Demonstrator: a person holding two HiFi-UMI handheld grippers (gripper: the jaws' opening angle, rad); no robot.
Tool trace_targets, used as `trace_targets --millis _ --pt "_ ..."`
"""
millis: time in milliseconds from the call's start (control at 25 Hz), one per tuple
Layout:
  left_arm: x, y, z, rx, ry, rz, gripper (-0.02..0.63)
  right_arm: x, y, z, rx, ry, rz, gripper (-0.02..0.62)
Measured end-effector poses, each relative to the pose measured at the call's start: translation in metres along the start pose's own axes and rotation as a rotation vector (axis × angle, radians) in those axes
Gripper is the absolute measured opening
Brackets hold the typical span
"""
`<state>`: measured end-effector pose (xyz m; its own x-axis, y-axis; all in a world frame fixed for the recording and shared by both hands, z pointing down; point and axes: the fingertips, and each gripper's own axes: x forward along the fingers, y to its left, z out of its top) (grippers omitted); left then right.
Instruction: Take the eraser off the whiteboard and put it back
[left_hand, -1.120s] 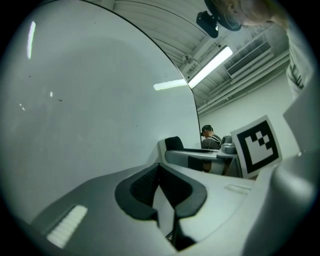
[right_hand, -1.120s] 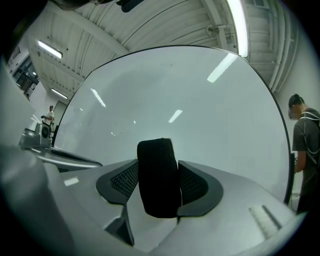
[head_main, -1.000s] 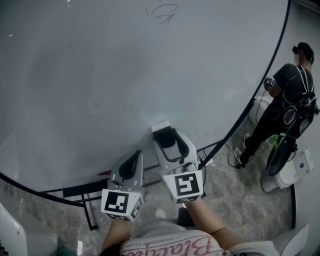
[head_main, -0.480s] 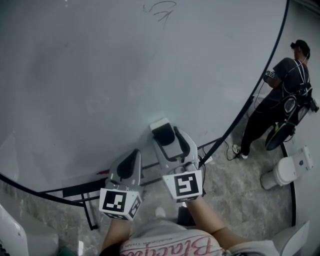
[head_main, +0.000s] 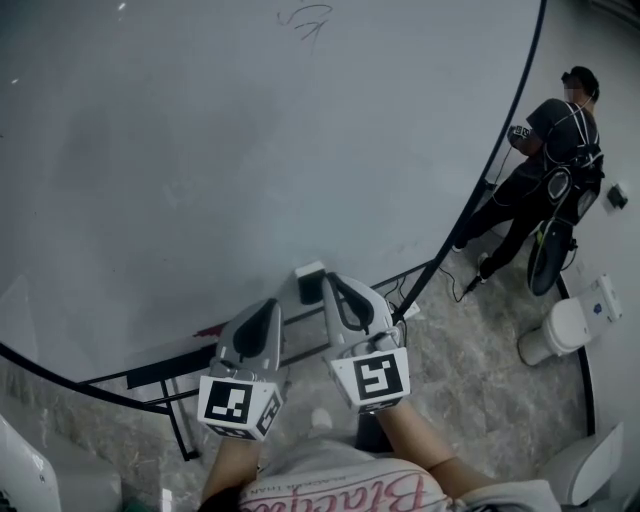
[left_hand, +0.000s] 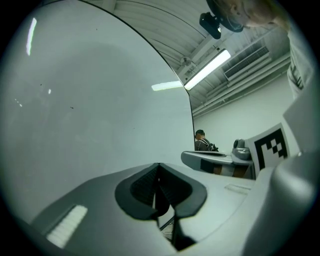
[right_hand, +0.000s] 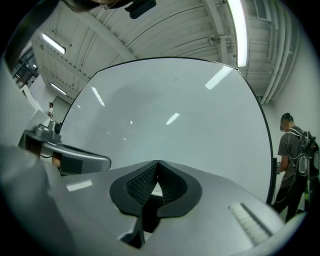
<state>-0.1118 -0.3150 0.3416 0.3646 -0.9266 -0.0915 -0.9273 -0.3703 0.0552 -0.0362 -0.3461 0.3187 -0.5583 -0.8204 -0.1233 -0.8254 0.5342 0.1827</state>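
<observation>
— Now the right gripper (head_main: 331, 281) is off the eraser (head_main: 309, 284), jaws just closed, empty; left gripper (head_main: 268, 305) closed, empty. It clings to the whiteboard (head_main: 250, 150) just beside.
— One brush could knock it down.

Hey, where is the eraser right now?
Head view, lower centre: the eraser sits on the whiteboard near its bottom edge, just left of the shut right tool, outside its jaws.

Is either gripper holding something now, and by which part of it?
Nothing is held. The right gripper has just closed its jaws on nothing, and the left gripper is shut and empty. The eraser is on the whiteboard.
</observation>
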Motion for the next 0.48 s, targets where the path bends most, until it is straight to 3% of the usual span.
trace_targets --millis 480 --pt "-0.033 -0.008 -0.006 -0.008 0.023 -0.006 -0.002 -0.043 0.016 -0.015 -0.003 0.074 -0.012 0.000"
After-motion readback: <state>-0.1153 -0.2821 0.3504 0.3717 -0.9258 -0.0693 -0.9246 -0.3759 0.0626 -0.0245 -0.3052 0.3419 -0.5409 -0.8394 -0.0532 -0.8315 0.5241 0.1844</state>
